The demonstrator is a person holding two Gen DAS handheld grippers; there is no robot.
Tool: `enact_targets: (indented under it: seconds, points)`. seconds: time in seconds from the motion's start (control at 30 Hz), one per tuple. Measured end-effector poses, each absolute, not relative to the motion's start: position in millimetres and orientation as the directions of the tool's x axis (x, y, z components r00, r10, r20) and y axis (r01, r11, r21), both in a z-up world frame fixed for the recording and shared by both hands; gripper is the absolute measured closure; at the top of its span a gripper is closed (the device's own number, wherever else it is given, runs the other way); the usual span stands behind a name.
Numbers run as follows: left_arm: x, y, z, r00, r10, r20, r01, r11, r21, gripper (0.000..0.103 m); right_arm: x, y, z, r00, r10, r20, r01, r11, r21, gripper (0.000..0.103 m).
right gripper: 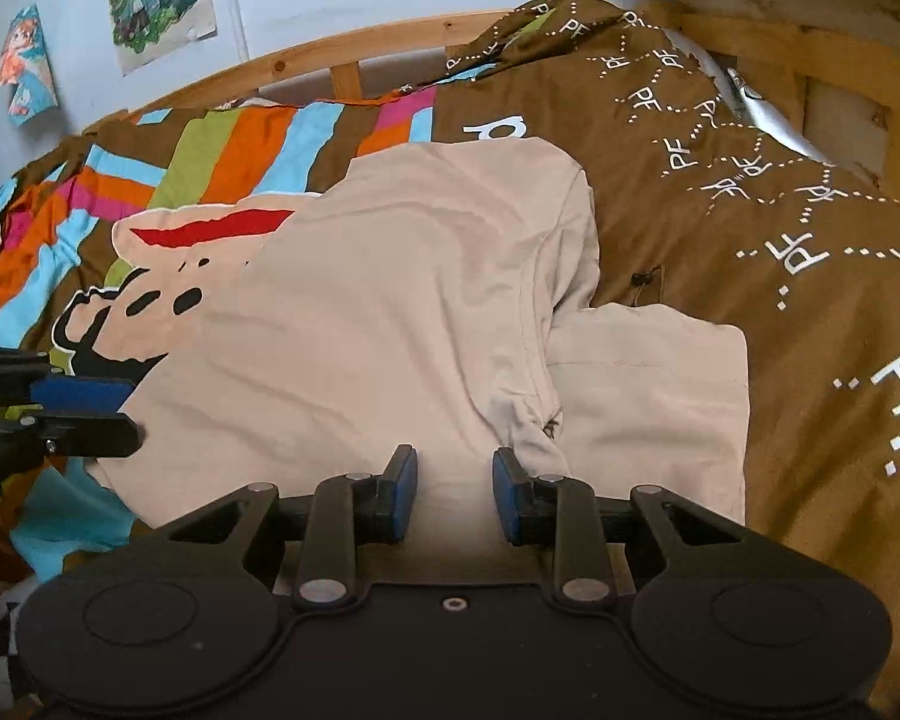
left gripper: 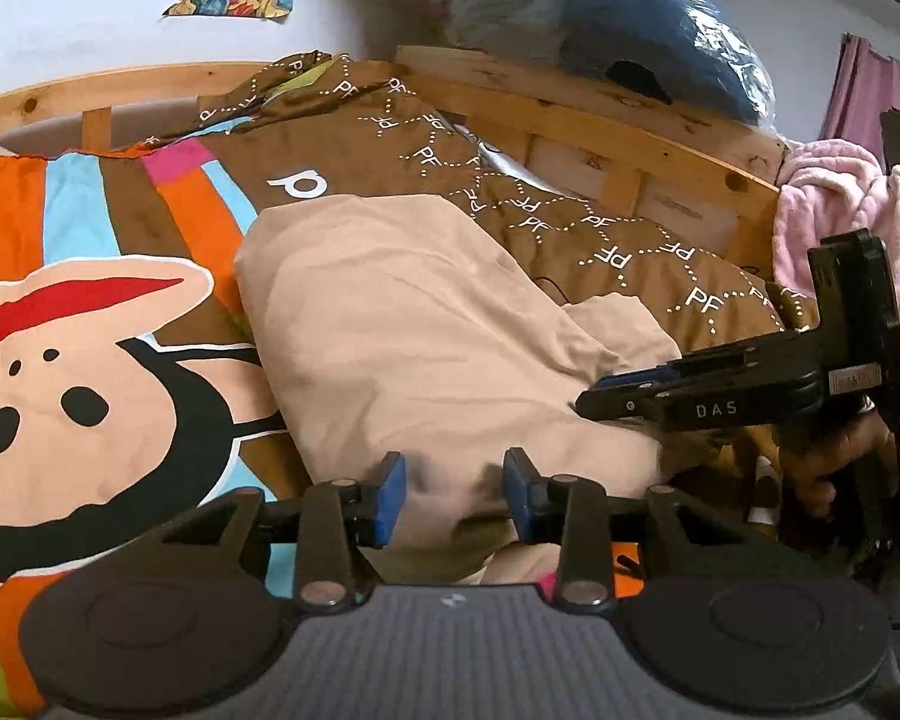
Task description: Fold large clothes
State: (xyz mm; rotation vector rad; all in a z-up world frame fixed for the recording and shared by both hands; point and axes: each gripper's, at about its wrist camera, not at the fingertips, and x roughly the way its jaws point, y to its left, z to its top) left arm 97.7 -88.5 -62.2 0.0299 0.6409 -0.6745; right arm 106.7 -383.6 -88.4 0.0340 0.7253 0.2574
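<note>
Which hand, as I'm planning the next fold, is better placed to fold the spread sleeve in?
Likely right: the right gripper sits beside the sleeve; the left gripper is at the shirt's opposite edge.

Garment (right gripper: 390, 312) spread on bedcover (right gripper: 222, 144), partly folded over itself, one sleeve (right gripper: 648, 384) projecting to the right in the right wrist view. Patterned cover (right gripper: 750, 192) heaped to the right of and behind the garment. Bed frame (right gripper: 342, 54) behind both, against the wall. Left claw (left gripper: 455, 489) at the garment's near edge; right claw (right gripper: 455, 489) at the same edge, further right. Bagged bedding (left gripper: 660, 30) piled above the frame's corner; fleece item (left gripper: 834, 204) draped at far right.
</note>
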Motion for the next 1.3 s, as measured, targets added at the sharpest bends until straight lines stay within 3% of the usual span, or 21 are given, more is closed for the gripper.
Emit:
enact_targets:
  seconds: [0.2,0.3,0.43,0.53,0.67,0.8,0.93,1.13,1.3]
  points:
    - [97,-89,-61,0.601,-0.571,-0.56,0.586,0.791,-0.177,0.06,105,-386,-88,0.727,0.256,-0.637,-0.22,0.966,0.136,0.072]
    - [97,-89,-60,0.6,-0.571,-0.56,0.581,0.792,-0.186,0.055,102,-387,-85,0.734,0.268,-0.624,-0.224,0.963,0.15,0.065]
    - [98,-88,-57,0.61,-0.559,-0.562,0.564,0.804,-0.188,0.037,96,-385,-80,0.746,0.276,-0.606,-0.235,0.961,0.149,0.05]
    - [100,-83,-51,0.624,-0.563,-0.542,0.545,0.811,-0.215,0.02,90,-384,-72,0.766,0.263,-0.586,-0.218,0.965,0.149,0.045]
    - [117,-72,-38,0.657,-0.566,-0.498,0.507,0.82,-0.264,0.004,75,-391,-55,0.818,0.179,-0.546,-0.109,0.981,0.159,0.02]
    - [155,-65,-34,0.66,-0.558,-0.504,0.476,0.829,-0.293,0.001,46,-413,-43,0.852,0.068,-0.52,0.104,0.95,0.295,0.017]
    - [212,-58,-48,0.598,-0.58,-0.553,0.454,0.814,-0.362,0.001,17,-430,-45,0.853,0.033,-0.52,0.233,0.869,0.437,0.007]
    - [273,-54,-77,0.496,-0.64,-0.586,0.403,0.768,-0.498,0.001,44,-452,-67,0.812,0.088,-0.578,0.25,0.841,0.48,0.007]
    - [292,-67,-98,0.383,-0.659,-0.647,0.385,0.751,-0.537,0.006,79,-461,-89,0.748,0.142,-0.648,0.243,0.851,0.466,0.01]
